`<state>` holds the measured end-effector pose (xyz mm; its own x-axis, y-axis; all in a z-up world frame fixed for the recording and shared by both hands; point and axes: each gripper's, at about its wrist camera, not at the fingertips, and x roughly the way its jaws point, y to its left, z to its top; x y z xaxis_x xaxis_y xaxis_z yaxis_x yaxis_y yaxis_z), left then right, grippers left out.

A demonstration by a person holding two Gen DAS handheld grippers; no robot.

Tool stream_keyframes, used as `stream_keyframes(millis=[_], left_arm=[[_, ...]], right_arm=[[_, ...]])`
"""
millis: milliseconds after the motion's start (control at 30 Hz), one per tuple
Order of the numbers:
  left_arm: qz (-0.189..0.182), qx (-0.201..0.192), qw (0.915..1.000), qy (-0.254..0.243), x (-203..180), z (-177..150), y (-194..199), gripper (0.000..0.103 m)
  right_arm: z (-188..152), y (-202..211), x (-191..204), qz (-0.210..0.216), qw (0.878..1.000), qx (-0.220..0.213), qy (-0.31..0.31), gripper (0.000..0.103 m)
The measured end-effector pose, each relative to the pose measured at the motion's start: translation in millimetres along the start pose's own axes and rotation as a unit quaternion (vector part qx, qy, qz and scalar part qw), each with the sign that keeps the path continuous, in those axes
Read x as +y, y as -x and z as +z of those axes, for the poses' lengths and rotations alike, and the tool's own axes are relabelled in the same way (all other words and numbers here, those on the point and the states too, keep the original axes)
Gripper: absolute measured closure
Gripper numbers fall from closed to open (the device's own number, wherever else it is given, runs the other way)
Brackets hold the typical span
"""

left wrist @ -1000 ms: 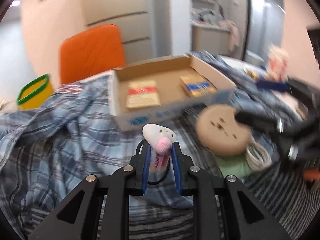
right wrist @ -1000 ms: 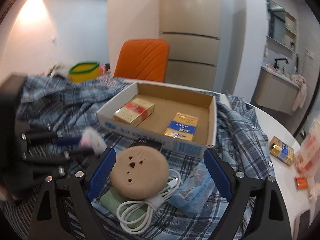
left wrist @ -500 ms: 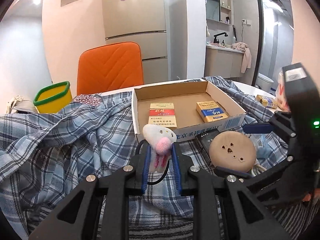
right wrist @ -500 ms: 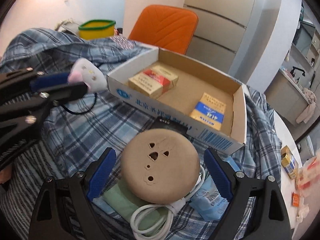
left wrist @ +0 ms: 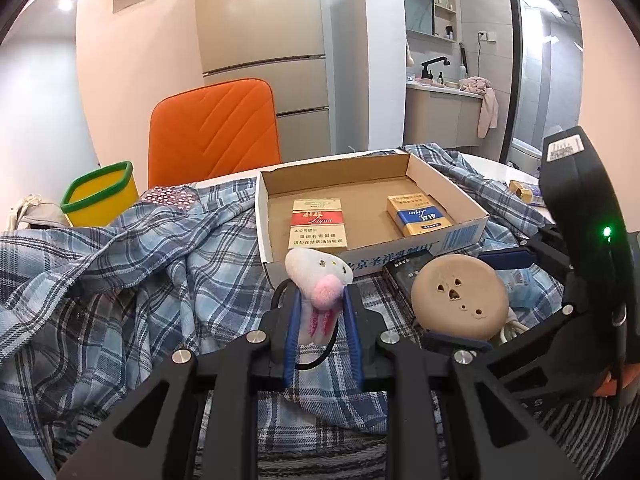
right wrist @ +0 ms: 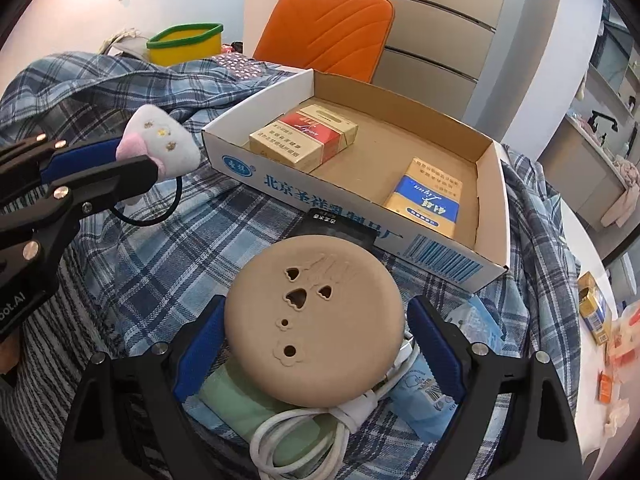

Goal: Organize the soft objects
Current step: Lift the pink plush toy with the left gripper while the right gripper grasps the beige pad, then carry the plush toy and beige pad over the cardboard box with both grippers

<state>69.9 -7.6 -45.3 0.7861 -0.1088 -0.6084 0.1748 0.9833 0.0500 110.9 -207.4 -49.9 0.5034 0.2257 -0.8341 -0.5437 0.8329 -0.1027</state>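
Observation:
My left gripper (left wrist: 320, 300) is shut on a small white and pink plush toy (left wrist: 316, 276) with a black loop, held above the plaid cloth (left wrist: 140, 280) just before the cardboard box (left wrist: 464, 236). The toy also shows in the right wrist view (right wrist: 160, 144). My right gripper (right wrist: 316, 320) is open, its blue pads either side of a round tan cushion (right wrist: 316, 320), not squeezing it. The cushion lies on a green pad (right wrist: 240, 404) and a white cable (right wrist: 288, 436). It shows in the left wrist view too (left wrist: 460, 296).
The box holds two cigarette packs (right wrist: 304, 136) (right wrist: 428, 196). A black pack (right wrist: 340, 228) lies against its front wall. A blue tissue packet (right wrist: 432, 392) sits right of the cushion. A yellow bin (left wrist: 100, 196) and orange chair (left wrist: 216, 128) stand behind. Small packets (right wrist: 596, 312) lie at the right.
My right gripper has moved forward and down until its pads flank the tan cushion. My left gripper has levelled and steadied, still holding the plush toy.

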Motion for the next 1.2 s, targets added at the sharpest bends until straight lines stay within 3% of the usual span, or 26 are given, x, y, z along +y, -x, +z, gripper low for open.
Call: stream_keyframes(millis=[267, 467, 667, 833, 1200], left_arm=[[0.0, -0.001, 1.0, 0.0, 0, -1, 0, 0.083], [0.001, -0.011, 0.9999, 0.001, 0, -1, 5, 0.083], [0.004, -0.048, 0.9988, 0.004, 1, 0, 18, 0.083], [0.012, -0.102, 0.9947, -0.005, -2, 0, 37, 0.083], [-0.002, -0.153, 0.9883, 0.0, -1, 1, 55, 0.083]], right_arm=[[-2, 5, 3, -0.003, 1.0, -0.013, 0.005, 0.02], [-8, 30, 1, -0.016, 0.997, -0.075, -0.005, 0.02], [-21, 69, -1, -0.042, 0.984, -0.174, -0.017, 0.02], [-31, 93, 0, -0.06, 0.97, -0.236, -0.027, 0.02], [-40, 117, 1, -0.066, 0.952, -0.298, -0.027, 0.02]])
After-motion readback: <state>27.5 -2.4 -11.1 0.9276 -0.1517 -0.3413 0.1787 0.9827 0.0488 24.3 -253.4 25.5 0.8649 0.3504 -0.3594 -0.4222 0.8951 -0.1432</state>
